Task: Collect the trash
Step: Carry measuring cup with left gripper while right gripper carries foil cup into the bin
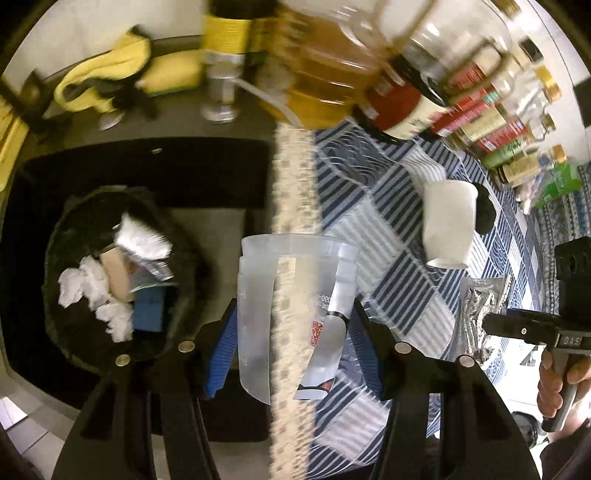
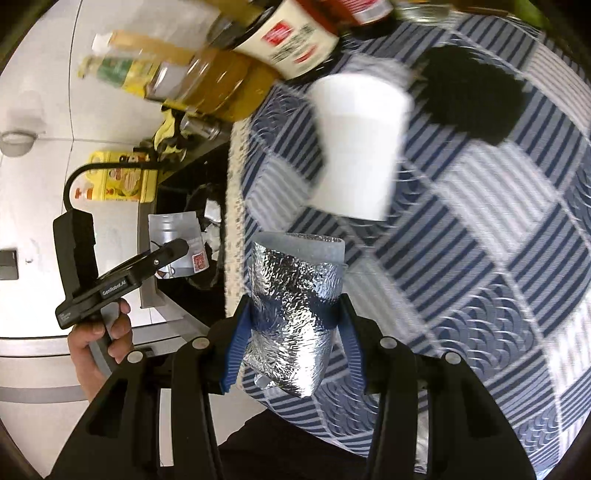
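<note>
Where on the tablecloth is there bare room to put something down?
Bare tablecloth lies right of the white cup, below the black patch. The far edge is crowded with bottles and the big jar.

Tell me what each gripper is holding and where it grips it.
The left gripper clamps a frosted plastic pouch across its lower half. The right gripper squeezes a crinkled silver foil bag around its middle.

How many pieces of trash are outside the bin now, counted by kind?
Clear plastic pouch, in the left gripper: 1
Silver foil pouch, in the right gripper: 1
White cup, on the tablecloth: 1
Total: 3
</note>
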Action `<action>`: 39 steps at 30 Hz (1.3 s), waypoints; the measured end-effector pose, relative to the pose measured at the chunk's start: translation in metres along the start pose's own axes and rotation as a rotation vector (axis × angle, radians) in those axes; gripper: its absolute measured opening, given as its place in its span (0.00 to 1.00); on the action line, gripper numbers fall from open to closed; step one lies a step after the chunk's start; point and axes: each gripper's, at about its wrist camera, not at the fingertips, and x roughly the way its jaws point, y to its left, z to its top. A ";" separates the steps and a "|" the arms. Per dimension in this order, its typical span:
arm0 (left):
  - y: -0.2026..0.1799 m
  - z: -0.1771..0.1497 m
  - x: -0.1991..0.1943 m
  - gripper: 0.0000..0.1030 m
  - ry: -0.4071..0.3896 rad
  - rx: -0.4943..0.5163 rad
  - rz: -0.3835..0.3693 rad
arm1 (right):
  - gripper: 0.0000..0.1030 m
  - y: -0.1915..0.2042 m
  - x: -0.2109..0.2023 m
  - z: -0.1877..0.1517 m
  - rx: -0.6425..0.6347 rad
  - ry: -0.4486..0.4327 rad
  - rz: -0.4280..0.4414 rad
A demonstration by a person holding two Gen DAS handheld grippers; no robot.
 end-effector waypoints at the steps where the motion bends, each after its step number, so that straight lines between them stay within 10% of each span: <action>1: 0.008 -0.002 -0.003 0.54 -0.004 -0.007 -0.005 | 0.45 0.010 0.007 0.001 -0.007 0.002 -0.001; 24: 0.210 -0.046 -0.059 0.54 -0.060 -0.087 0.004 | 0.46 0.204 0.166 0.042 -0.144 0.071 -0.013; 39: 0.257 -0.035 -0.049 0.54 -0.042 -0.094 -0.064 | 0.46 0.254 0.229 0.073 -0.178 0.121 -0.042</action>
